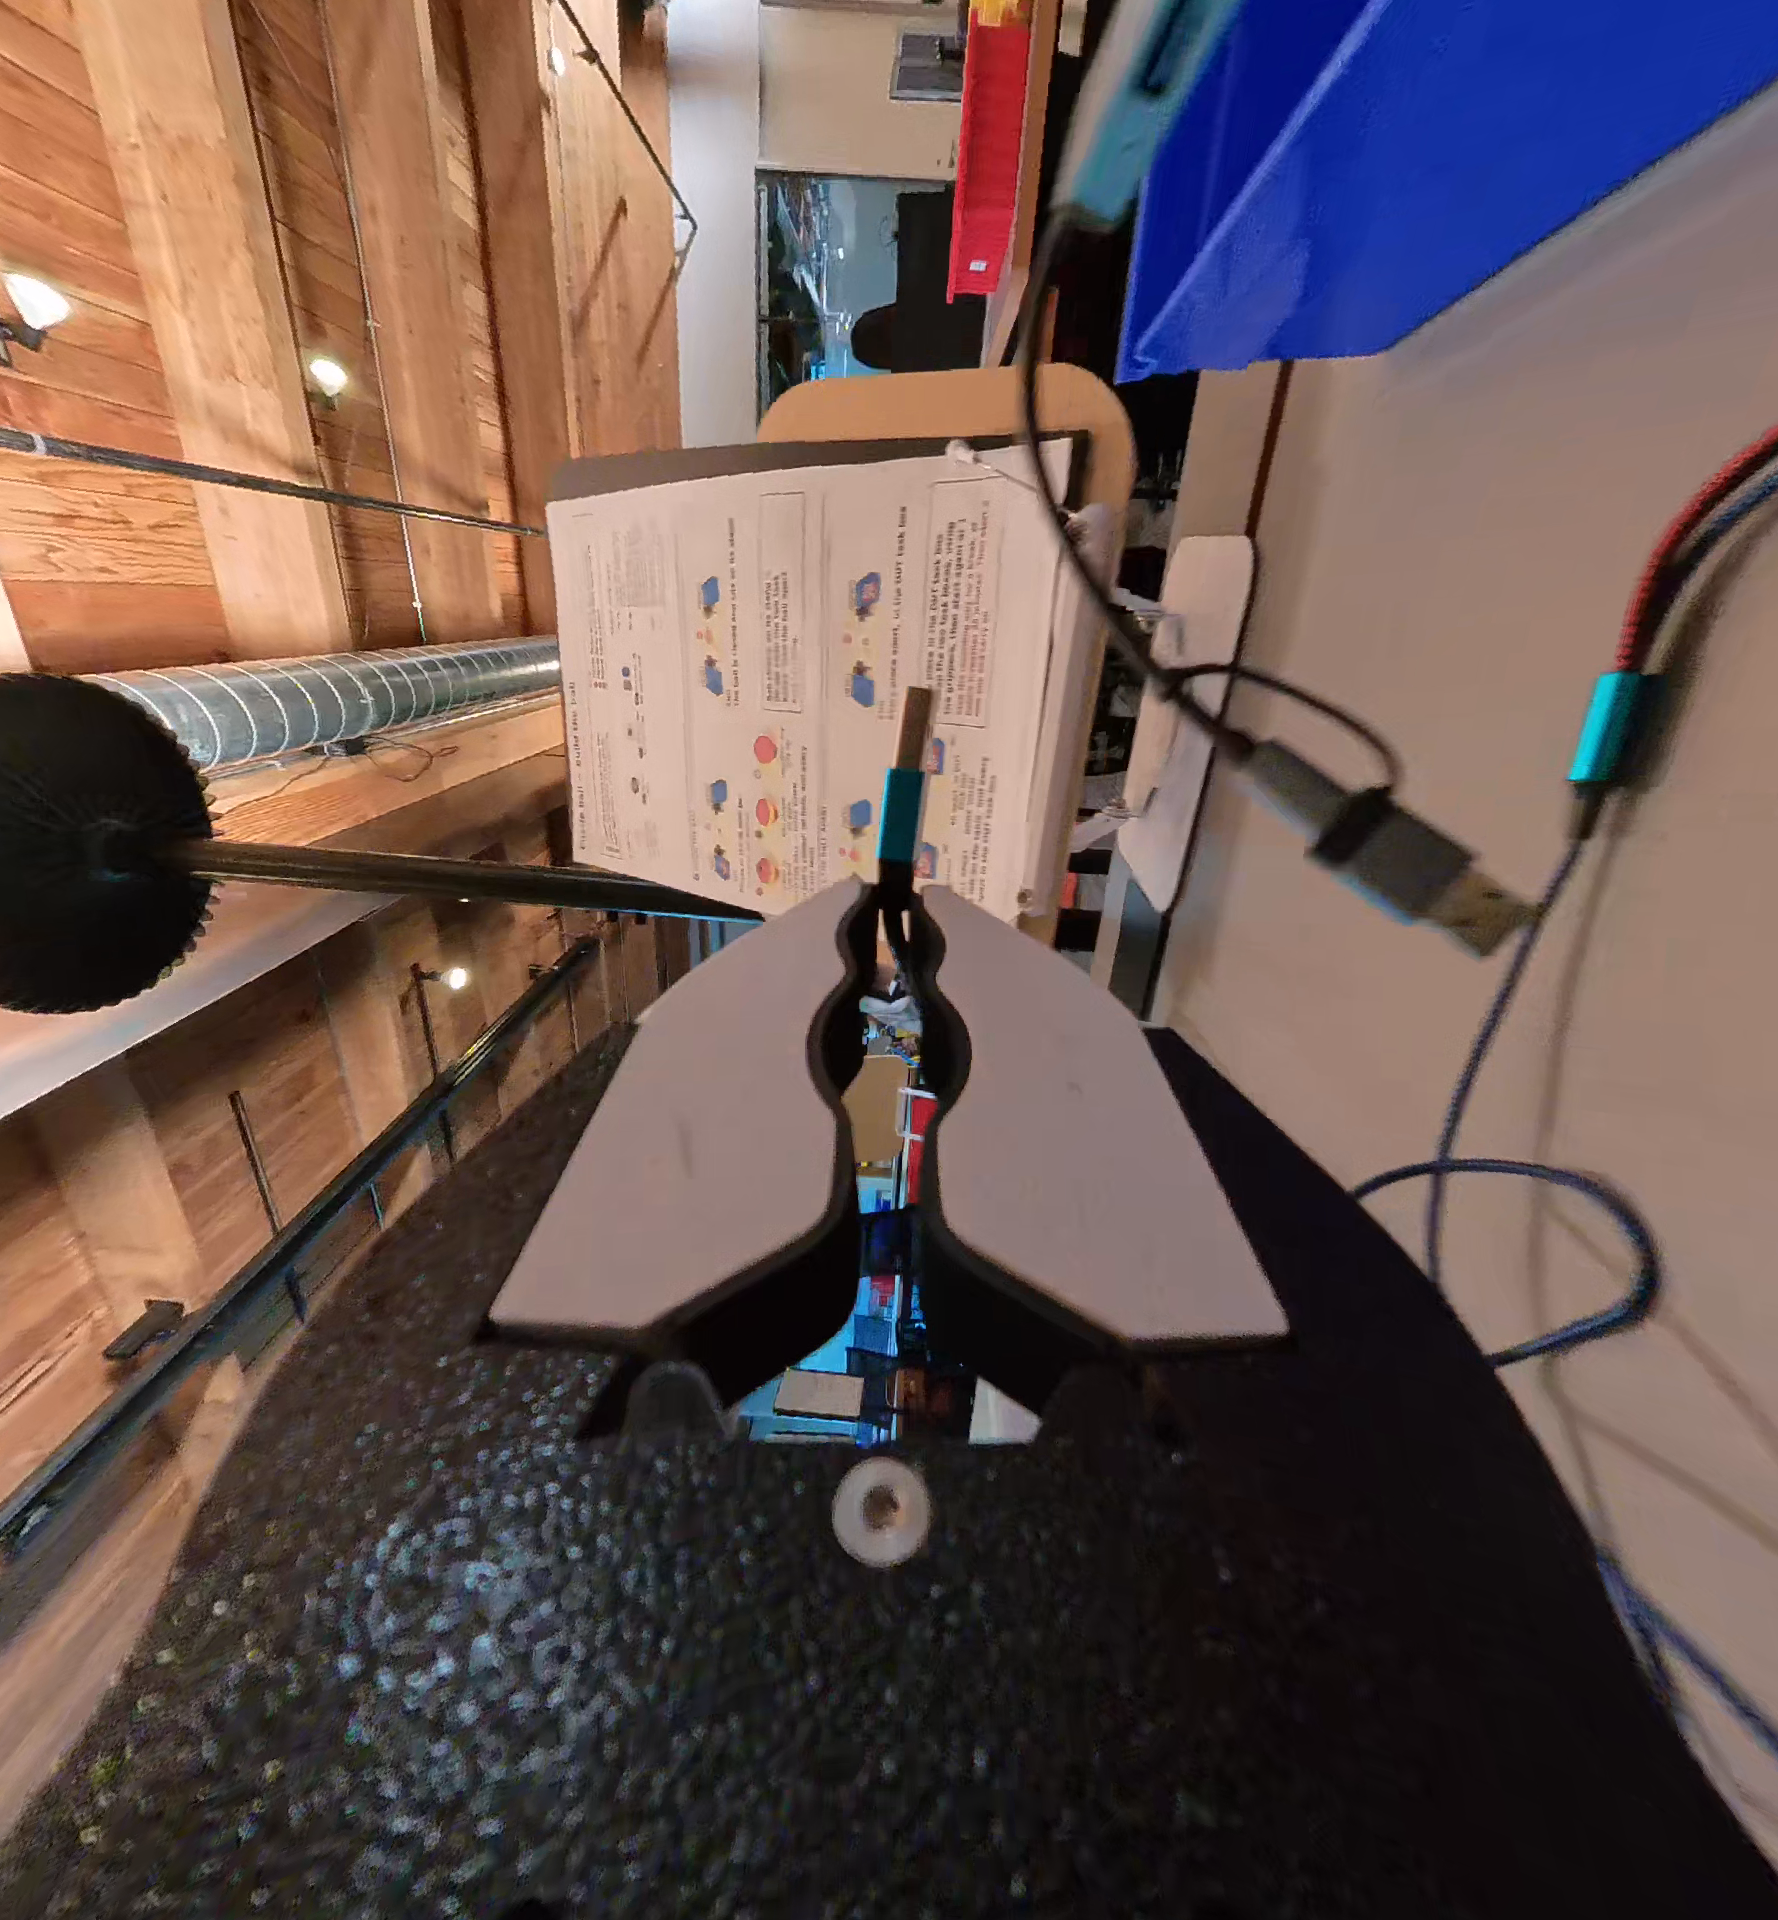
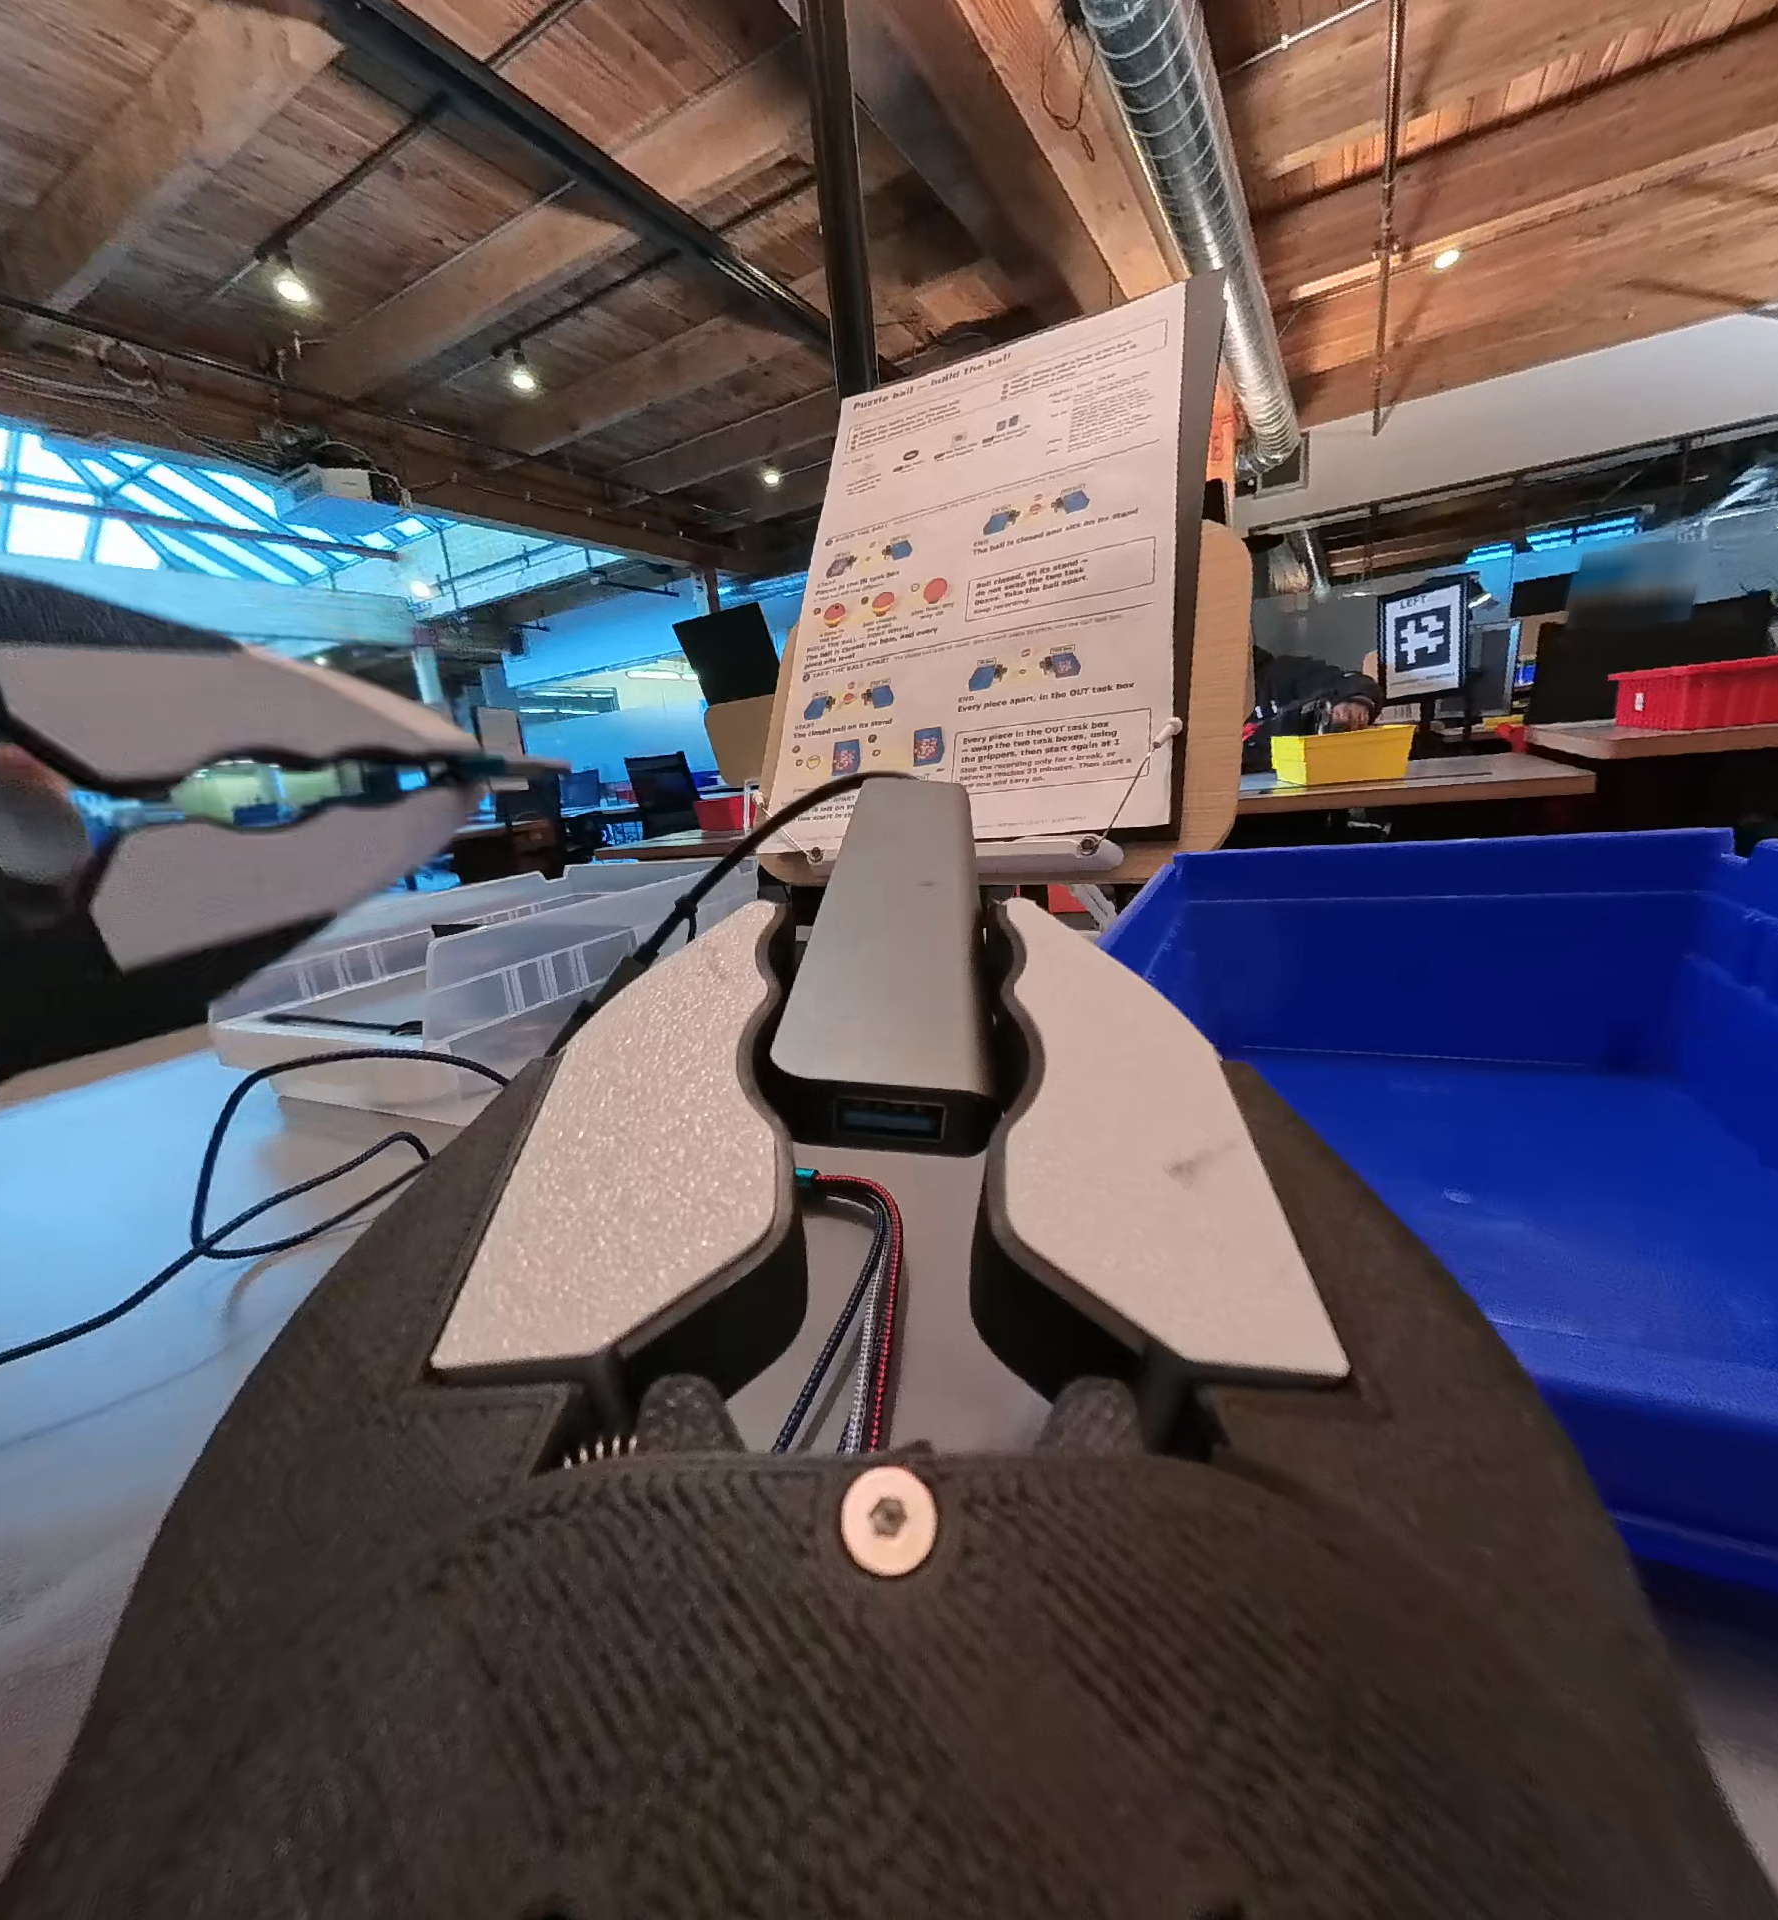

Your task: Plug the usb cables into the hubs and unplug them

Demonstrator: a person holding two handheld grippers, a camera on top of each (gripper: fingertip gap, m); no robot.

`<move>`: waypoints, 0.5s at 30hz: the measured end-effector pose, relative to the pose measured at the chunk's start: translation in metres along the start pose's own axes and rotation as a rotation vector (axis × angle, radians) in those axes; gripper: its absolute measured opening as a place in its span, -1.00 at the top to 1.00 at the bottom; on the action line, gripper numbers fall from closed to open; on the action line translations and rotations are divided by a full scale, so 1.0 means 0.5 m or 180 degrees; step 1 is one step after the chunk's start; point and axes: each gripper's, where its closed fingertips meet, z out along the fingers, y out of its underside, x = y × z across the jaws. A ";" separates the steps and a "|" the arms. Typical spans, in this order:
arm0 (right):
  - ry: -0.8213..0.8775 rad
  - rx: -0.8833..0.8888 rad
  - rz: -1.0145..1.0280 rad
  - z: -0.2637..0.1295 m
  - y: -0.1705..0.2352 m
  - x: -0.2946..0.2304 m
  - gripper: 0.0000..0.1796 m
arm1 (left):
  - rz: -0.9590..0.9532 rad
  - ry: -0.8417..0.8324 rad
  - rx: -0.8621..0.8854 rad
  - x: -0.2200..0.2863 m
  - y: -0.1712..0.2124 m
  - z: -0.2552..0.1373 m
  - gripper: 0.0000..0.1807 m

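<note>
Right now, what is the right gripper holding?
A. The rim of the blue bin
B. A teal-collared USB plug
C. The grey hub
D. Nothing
C: the right gripper is shut on the grey hub, whose open port faces the camera; the teal-collared plug is in the left gripper.

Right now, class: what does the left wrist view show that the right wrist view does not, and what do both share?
Only the left wrist view shows the left hand-held gripper shut on a teal USB plug, and a loose grey adapter beyond it.

Only the right wrist view shows the right hand-held gripper shut on the grey hub, whose empty port faces the camera, and a clear organiser tray.

Both show the blue bin, the instruction sheet and braided cables.
</note>
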 end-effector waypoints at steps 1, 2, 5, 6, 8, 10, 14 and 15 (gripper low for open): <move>-0.0020 -0.0019 -0.0027 0.001 0.001 -0.003 0.61 | 0.0005 -0.0016 -0.0006 0.019 -0.005 -0.002 0.95; -0.0030 -0.0040 -0.0066 0.003 0.003 -0.007 0.61 | 0.0026 -0.0041 -0.0017 0.033 -0.009 -0.002 0.95; -0.0046 -0.0101 -0.0201 0.006 0.008 -0.016 0.61 | 0.0051 -0.0189 -0.0044 0.054 -0.018 0.004 0.95; -0.0030 -0.0119 -0.0229 0.007 0.010 -0.017 0.61 | 0.0047 -0.0218 -0.0062 0.058 -0.020 0.007 0.95; -0.0011 -0.0155 -0.0240 0.010 0.012 -0.016 0.61 | 0.0028 -0.0273 -0.0140 0.063 -0.021 0.016 0.95; 0.0049 -0.0180 -0.0221 0.012 0.014 -0.010 0.61 | -0.0016 -0.0292 -0.0199 0.069 -0.026 0.025 0.95; -0.0009 -0.0236 -0.0157 0.020 0.021 -0.014 0.61 | 0.0020 -0.0283 -0.0112 0.087 -0.062 0.038 0.95; -0.0047 -0.0261 -0.0174 0.021 0.023 -0.018 0.61 | 0.0017 -0.0274 -0.0086 0.090 -0.071 0.040 0.95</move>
